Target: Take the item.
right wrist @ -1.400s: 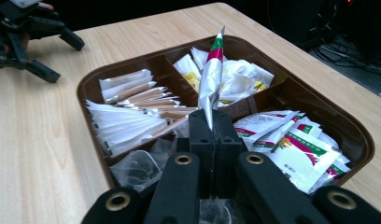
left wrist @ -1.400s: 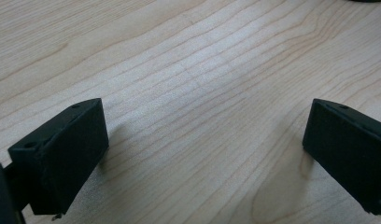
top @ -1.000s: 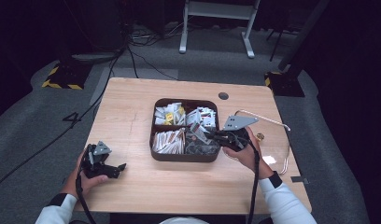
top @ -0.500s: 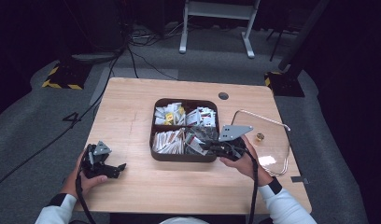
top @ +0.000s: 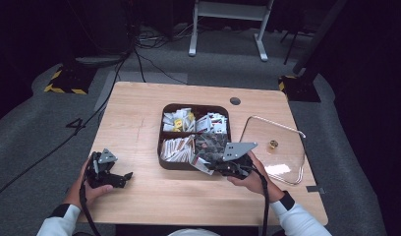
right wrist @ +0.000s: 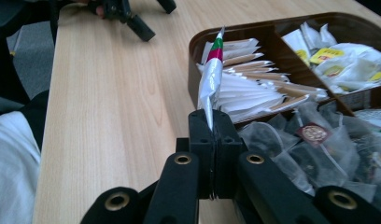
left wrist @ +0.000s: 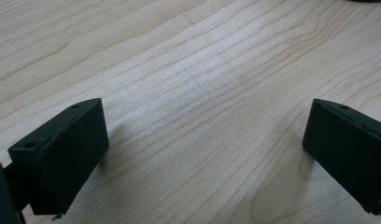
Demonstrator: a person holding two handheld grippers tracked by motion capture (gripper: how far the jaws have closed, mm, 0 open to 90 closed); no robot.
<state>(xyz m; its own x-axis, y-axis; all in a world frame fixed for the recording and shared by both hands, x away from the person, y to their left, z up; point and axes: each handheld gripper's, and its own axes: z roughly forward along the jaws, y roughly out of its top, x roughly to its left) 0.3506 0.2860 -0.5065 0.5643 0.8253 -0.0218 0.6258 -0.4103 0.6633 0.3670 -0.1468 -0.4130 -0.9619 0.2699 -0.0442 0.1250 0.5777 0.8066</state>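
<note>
The right gripper [right wrist: 212,122] pinches a silver packet [right wrist: 211,79] edge-on, held just above the near rim of the tray [top: 170,164], so the pick looks done. The packet has yet to be set down anywhere. The left gripper [top: 121,178] rests on the table [top: 139,123], jaws spread, holding nothing.

Both grippers are black. The right gripper [right wrist: 212,126] has 2 blocky jaws on curved arms with brass-ringed rivets, a grey 3-cornered plate on top and a black trailing cable. The left gripper [left wrist: 202,154] has blocky jaws. Sleeves are white with dark cuffs.
</note>
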